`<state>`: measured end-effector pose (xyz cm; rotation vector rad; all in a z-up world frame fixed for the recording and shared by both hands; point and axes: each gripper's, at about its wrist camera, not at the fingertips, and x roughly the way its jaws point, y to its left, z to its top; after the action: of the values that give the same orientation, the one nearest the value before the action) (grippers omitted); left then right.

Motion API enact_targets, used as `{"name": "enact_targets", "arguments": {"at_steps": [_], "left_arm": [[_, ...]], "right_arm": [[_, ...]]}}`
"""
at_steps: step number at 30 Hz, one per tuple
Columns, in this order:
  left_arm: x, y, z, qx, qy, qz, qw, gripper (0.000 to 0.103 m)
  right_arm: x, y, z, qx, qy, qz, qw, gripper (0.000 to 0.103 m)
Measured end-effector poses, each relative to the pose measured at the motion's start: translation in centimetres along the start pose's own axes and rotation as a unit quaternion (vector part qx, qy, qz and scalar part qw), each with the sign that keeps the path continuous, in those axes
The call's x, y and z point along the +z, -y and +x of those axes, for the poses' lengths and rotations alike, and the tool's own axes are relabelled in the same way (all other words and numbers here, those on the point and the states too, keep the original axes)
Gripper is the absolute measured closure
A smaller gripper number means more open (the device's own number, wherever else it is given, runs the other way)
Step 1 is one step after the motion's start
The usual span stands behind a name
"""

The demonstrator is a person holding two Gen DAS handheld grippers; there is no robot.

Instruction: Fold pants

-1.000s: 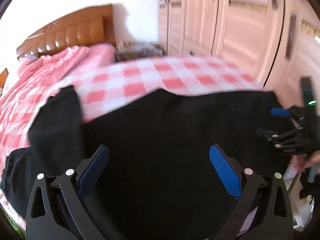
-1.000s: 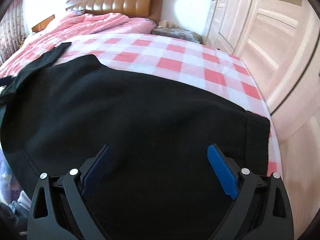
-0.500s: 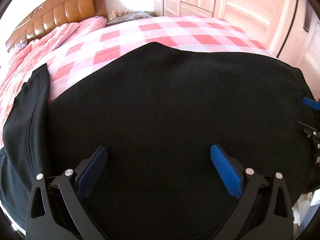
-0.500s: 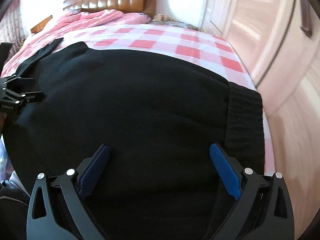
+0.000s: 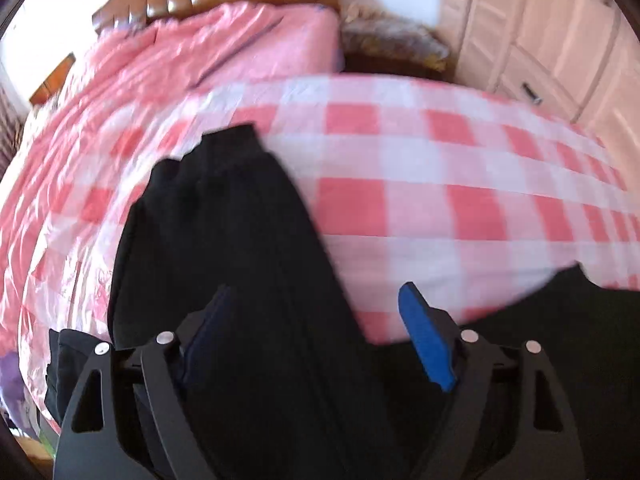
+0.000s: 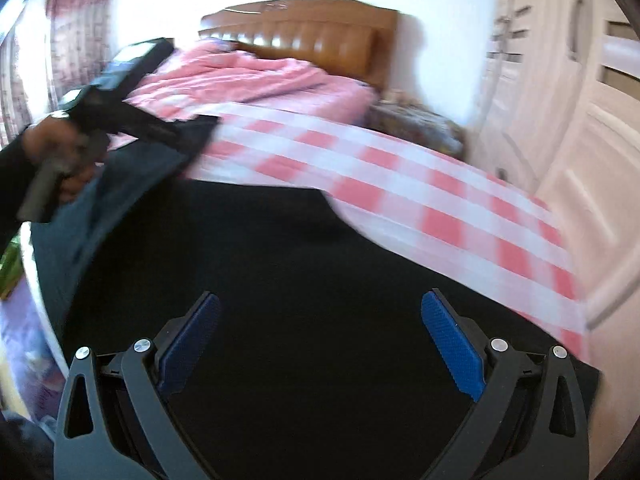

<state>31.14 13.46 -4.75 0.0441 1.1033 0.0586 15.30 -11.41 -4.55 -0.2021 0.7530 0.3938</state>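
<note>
The black pants (image 6: 304,240) lie spread on a pink-and-white checked bed sheet (image 5: 440,200). In the left wrist view one leg (image 5: 224,216) runs away from me to its cuff. My left gripper (image 5: 314,292) hangs over that leg. Its jaws are closing with the leg between and below them, and the blue pads do not press on the cloth. My right gripper (image 6: 320,298) stands wide open over the broad black part, holding nothing. In the right wrist view a hand (image 6: 60,152) holds the left tool at the upper left, blurred.
A crumpled pink quilt (image 5: 180,64) covers the far half of the bed, below a brown padded headboard (image 6: 320,40). A cluttered bedside stand (image 5: 392,44) sits at the bed's far right corner. Pale wardrobe doors (image 6: 560,140) line the right side.
My left gripper has swung left, from over the broad part of the pants to over one leg, and its jaws have narrowed. The right gripper has tilted up, still wide open.
</note>
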Motion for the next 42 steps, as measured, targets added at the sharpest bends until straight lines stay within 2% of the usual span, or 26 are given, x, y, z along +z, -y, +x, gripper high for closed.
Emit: {"name": "enact_targets", "arguments": {"at_steps": [2,5,7,8,9,10,11,14,18,22,25,28,29,31,33,35,36,38,40,42], "left_arm": [[0.3,-0.1,1.7,0.0,-0.022,0.009,0.9997,0.021],[0.3,0.6,3.4,0.014,-0.039,0.025,0.9988,0.035],[-0.1,0.6,3.7,0.009,-0.037,0.025,0.999,0.042],[-0.1,0.4,3.7,0.012,-0.031,0.024,0.9991,0.057],[-0.3,0.1,3.4,0.027,-0.022,0.024,0.9991,0.083],[-0.4,-0.3,3.0,0.021,-0.014,0.023,0.9994,0.093],[-0.7,-1.0,2.1,0.005,0.0,0.015,0.9999,0.095],[-2.6,-3.2,-1.5,0.009,0.061,0.002,0.9981,0.096],[-8.9,-9.3,-7.8,0.007,0.143,-0.076,0.9868,0.096],[-16.4,-14.4,-11.1,0.019,0.169,-0.141,0.9752,0.096],[-21.7,-17.9,-10.6,0.012,0.152,-0.183,0.9712,0.097],[-25.1,-19.9,-8.1,-0.013,0.114,-0.214,0.9701,0.096],[-25.7,-20.0,-7.5,-0.011,0.109,-0.215,0.9705,0.092],[-26.5,-19.8,-7.5,0.011,0.12,-0.211,0.97,0.075],[-26.6,-19.9,-8.2,0.045,0.128,-0.217,0.9668,0.027],[-26.4,-19.7,-9.1,0.059,0.151,-0.206,0.9651,0.023],[-26.0,-19.2,-9.4,0.074,0.153,-0.184,0.9681,0.023],[-24.7,-18.2,-9.3,0.093,0.146,-0.137,0.9754,0.021],[-23.2,-17.3,-8.2,0.083,0.127,-0.098,0.9836,0.019],[-22.0,-15.9,-7.1,0.097,0.112,-0.049,0.9878,0.019]], "right_arm": [[-0.1,-0.7,0.7,0.015,-0.004,-0.004,1.0,0.005],[-0.1,-1.6,2.1,0.022,-0.021,-0.005,1.0,0.005],[-0.3,-1.9,2.5,0.023,-0.026,-0.005,0.999,0.005],[-0.3,-1.9,2.6,0.022,-0.027,-0.004,0.999,0.005],[-0.2,-1.8,2.5,0.025,-0.026,-0.001,0.999,0.005],[-0.2,-1.8,2.4,0.027,-0.024,0.002,0.999,0.005],[-0.1,-1.8,2.5,0.028,-0.023,0.002,0.999,0.005],[-0.4,-1.5,3.0,0.023,-0.028,0.003,0.999,0.005],[-0.6,-1.3,3.8,0.024,-0.035,0.008,0.999,0.005],[-0.6,-1.8,4.1,0.019,-0.04,-0.004,0.999,0.005],[-0.7,-2.3,4.3,0.012,-0.045,-0.013,0.999,0.005],[-0.7,-2.5,4.7,0.003,-0.055,-0.018,0.998,0.005],[-0.7,-2.5,4.9,0.001,-0.058,-0.017,0.998,0.005],[-0.7,-2.4,5.0,-0.002,-0.063,-0.015,0.998,0.005],[-0.8,-2.5,5.2,-0.006,-0.067,-0.014,0.998,0.005],[-0.8,-2.6,5.4,-0.008,-0.072,-0.018,0.997,0.005],[-0.8,-2.7,5.5,-0.009,-0.074,-0.021,0.997,0.005],[-0.8,-2.8,5.6,-0.01,-0.075,-0.022,0.997,0.005],[-0.8,-2.8,5.6,-0.008,-0.075,-0.02,0.997,0.005],[-0.8,-2.7,5.6,-0.007,-0.075,-0.018,0.997,0.005]]}}
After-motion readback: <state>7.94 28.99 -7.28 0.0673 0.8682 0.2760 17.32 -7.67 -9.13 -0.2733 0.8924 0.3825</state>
